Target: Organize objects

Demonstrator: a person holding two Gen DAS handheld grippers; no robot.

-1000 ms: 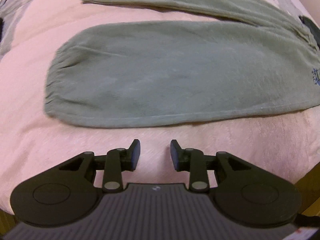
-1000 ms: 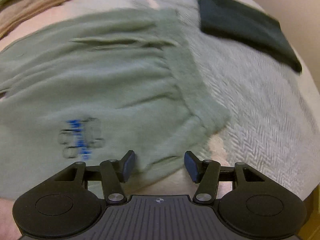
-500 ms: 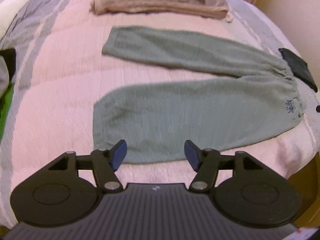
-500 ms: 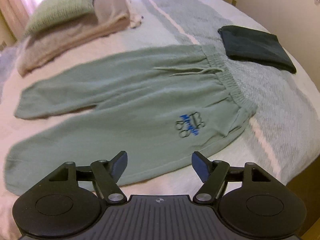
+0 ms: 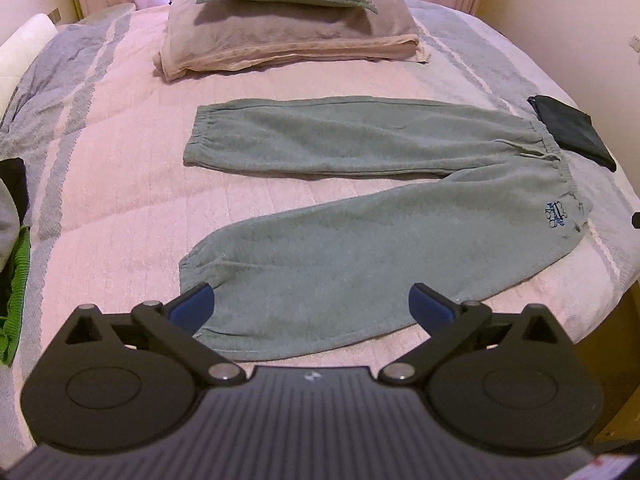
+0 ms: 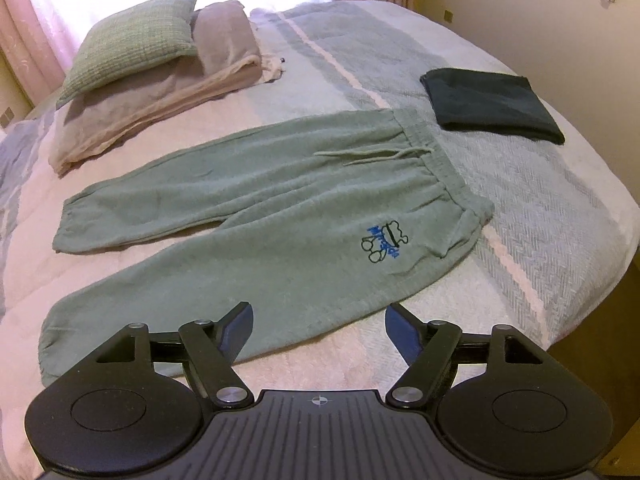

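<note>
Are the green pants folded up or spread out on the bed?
Spread out. The green pants lie flat on the bed, both legs stretched apart, waistband and drawstring showing.

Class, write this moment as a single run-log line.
sweatpants: flat on bed | left gripper: opening, empty | right gripper: open, empty

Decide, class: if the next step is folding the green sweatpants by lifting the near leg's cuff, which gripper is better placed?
Probably the left gripper: the sweatpants near cuff lies just beyond its empty, opening jaws. The right gripper faces the hip and logo end.
</note>
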